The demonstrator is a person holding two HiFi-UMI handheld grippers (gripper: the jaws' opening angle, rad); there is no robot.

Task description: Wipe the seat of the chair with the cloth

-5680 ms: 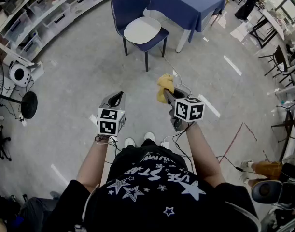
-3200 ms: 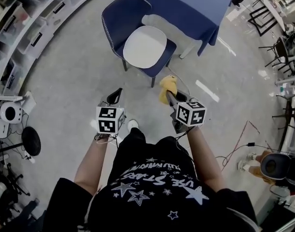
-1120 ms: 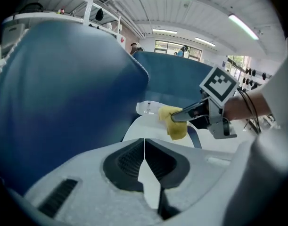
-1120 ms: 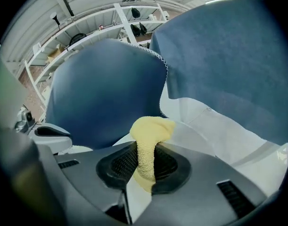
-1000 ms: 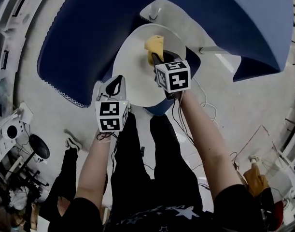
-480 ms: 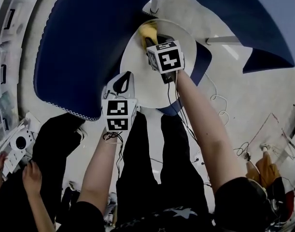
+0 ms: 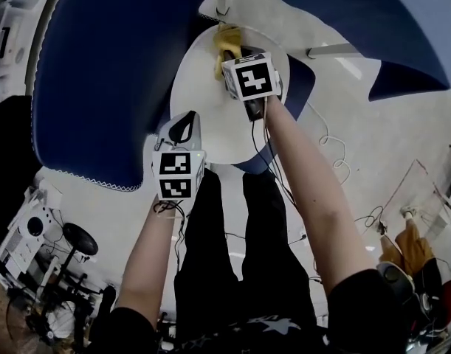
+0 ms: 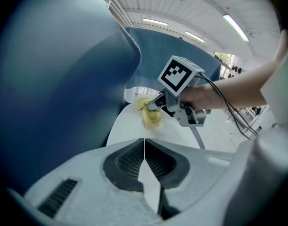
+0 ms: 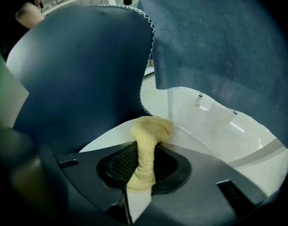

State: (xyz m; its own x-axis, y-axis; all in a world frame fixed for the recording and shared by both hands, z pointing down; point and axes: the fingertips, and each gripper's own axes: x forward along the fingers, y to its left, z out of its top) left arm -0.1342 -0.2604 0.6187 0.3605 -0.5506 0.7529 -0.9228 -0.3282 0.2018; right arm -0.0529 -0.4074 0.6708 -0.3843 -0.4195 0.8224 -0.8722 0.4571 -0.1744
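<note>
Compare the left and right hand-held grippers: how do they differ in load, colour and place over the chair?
The left hand-held gripper has its jaws together, nothing between them; the right hand-held gripper is shut on the yellow cloth. The left body is white, the right dark. The right reaches the far part of the white seat, by the backrest; the left hangs over its near edge. Both carry a marker cube.

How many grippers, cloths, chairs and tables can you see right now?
Grippers: 2 (left gripper, right gripper)
Cloths: 1 (yellow cloth)
Chairs: 1 (blue chair)
Tables: 1 (blue-covered table)
Total: 5
</note>
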